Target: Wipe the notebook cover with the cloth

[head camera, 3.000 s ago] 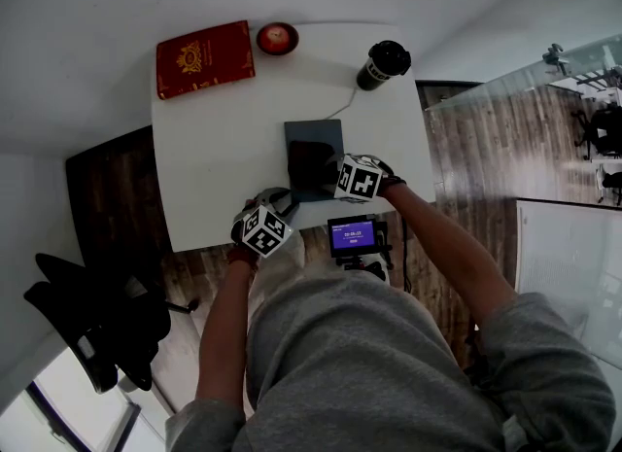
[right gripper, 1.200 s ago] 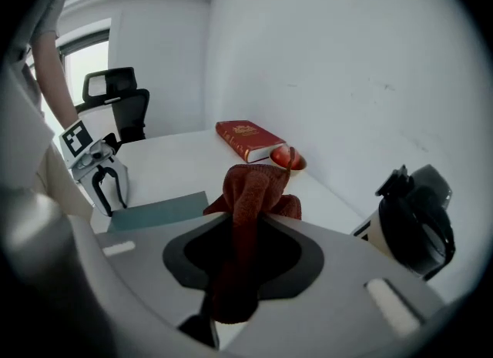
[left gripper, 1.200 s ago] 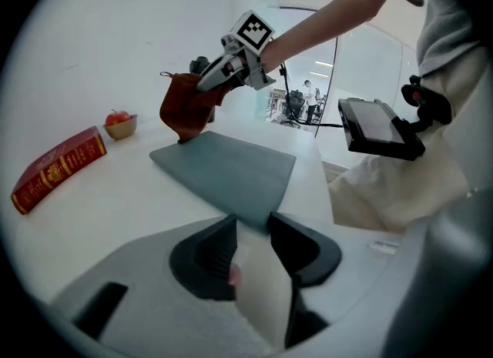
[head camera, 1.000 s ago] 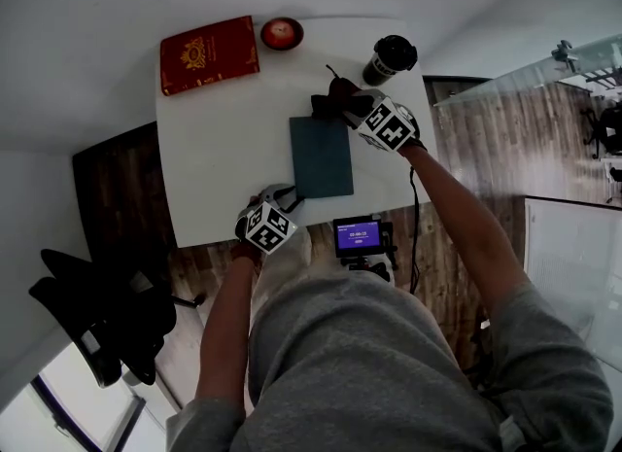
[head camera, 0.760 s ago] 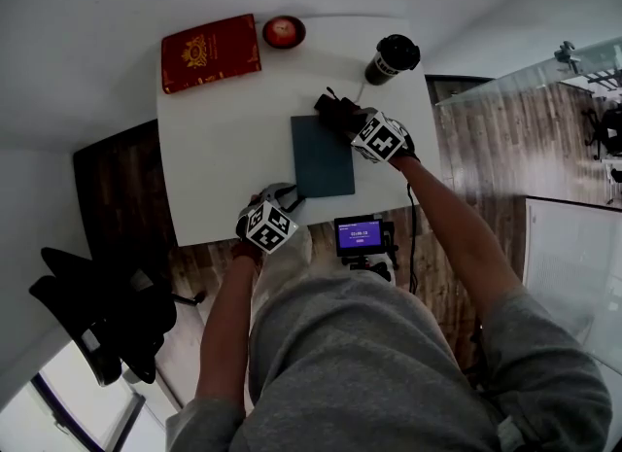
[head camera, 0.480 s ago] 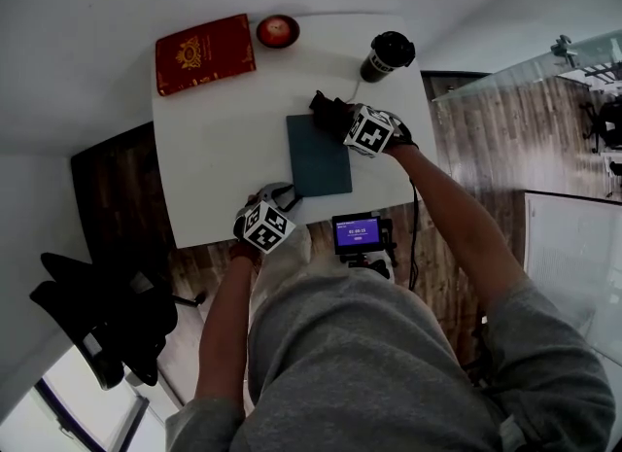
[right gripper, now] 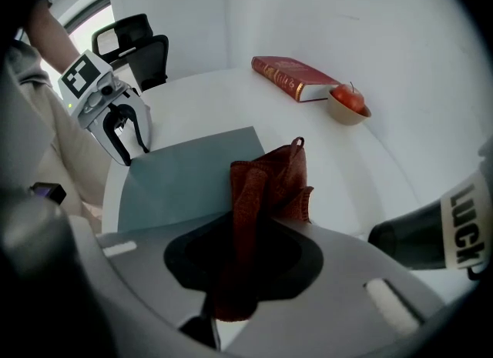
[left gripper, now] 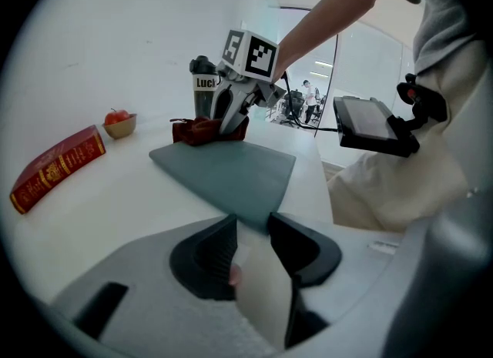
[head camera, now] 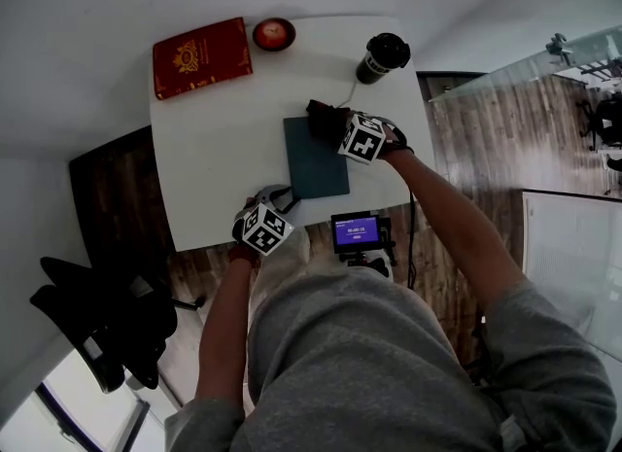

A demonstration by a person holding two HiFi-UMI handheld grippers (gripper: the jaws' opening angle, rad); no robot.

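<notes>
Task item, notebook: The grey-blue notebook (head camera: 313, 163) lies closed and flat near the centre of the white table (head camera: 214, 149). Its long sides run up and down the head view.
Task item, cloth: The dark red cloth (head camera: 320, 116) is bunched at the notebook's upper right corner in the head view. Part of it lies over the cover and part over the table just beside it.
Right gripper: The right gripper (head camera: 338, 126) has its jaws clamped on the cloth. In the right gripper view the fabric runs out from between the pads and hangs forward over the notebook's right edge.
Left gripper: The left gripper (left gripper: 250, 229) stands at the notebook's lower left corner in the head view, by the table's near edge. Its jaws stand apart, and the near corner of the cover reaches in between their tips. Whether the pads touch the cover cannot be told.
Change, three seconds back: The cloth and right gripper then covered the lower right part of the cover. That part is now bare.
Change, one second back: The right gripper was then above the notebook's top edge, with the cloth off the cover. It is now lower in the frame, and the cloth overlaps the corner.
Unchanged: The left gripper and the notebook keep their places.
Surroundings: A red book (head camera: 202, 57) lies at the table's upper left, with an apple (head camera: 273, 31) in a bowl (left gripper: 121, 126) beside it. A black tumbler (head camera: 382, 57) stands at the upper right. A lit monitor (head camera: 355, 232) sits below the table's near edge.
</notes>
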